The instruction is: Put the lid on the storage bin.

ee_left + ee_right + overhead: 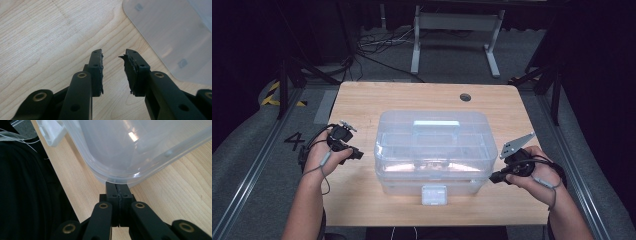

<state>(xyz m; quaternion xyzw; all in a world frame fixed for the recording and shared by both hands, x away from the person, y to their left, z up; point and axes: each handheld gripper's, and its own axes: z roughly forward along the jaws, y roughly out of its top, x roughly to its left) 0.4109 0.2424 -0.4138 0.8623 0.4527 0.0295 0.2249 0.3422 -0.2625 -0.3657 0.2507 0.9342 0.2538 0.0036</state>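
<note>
Right tool point(118, 185): jaws pressed together, tips tucked under the clear storage box's point(432, 150) lower right rim, likely to steady or lift it.
Left tool point(113, 62): jaws apart, empty, hovering beside the box.
Box: mid-worktop point(362, 100), lid on, white latch point(434, 194) facing the person.

We see a clear, colourless plastic box point(432, 150) with a white latch point(434, 194), a light wooden worktop point(362, 100) with fine brown grain lines, black fingers point(96, 72) with brass-coloured rivets, and a grey carpet floor point(247, 145).
</note>
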